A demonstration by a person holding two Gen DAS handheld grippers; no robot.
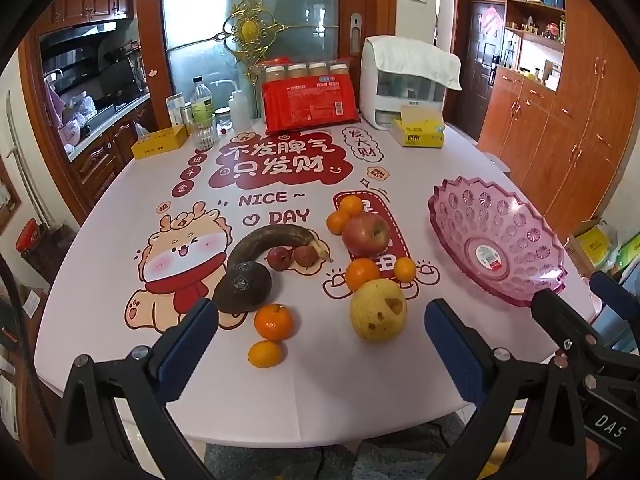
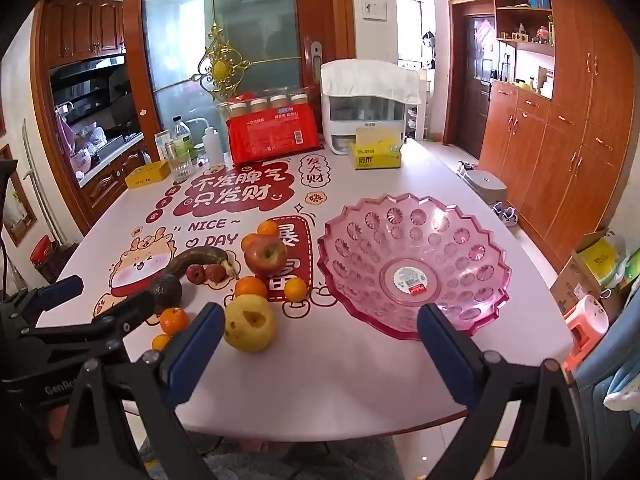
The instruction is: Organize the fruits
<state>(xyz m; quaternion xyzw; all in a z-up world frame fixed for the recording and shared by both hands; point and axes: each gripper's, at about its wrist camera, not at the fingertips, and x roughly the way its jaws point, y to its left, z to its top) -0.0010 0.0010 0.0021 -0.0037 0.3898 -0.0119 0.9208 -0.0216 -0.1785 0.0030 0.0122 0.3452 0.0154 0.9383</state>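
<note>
Loose fruit lies on the table: a yellow pear (image 1: pixel 378 310) (image 2: pixel 250 322), a red apple (image 1: pixel 366 235) (image 2: pixel 266 256), a dark avocado (image 1: pixel 242 288) (image 2: pixel 166 292), a blackened banana (image 1: pixel 272 242) (image 2: pixel 196 260), two small red fruits (image 1: pixel 292 257), and several oranges (image 1: pixel 273 321) (image 2: pixel 174 320). An empty pink plastic bowl (image 1: pixel 496 240) (image 2: pixel 412 260) stands to their right. My left gripper (image 1: pixel 320 344) is open and empty, just short of the front oranges and the pear. My right gripper (image 2: pixel 318 348) is open and empty, between the pear and the bowl's near rim.
The table (image 1: pixel 320 392) (image 2: pixel 320 380) carries a printed cloth. At its far edge stand a red package (image 1: pixel 310 106), a white appliance (image 1: pixel 404 80), yellow tissue boxes (image 1: pixel 418 134) (image 1: pixel 160 144) and bottles (image 1: pixel 202 112). Wooden cabinets (image 2: pixel 560 140) line the right wall.
</note>
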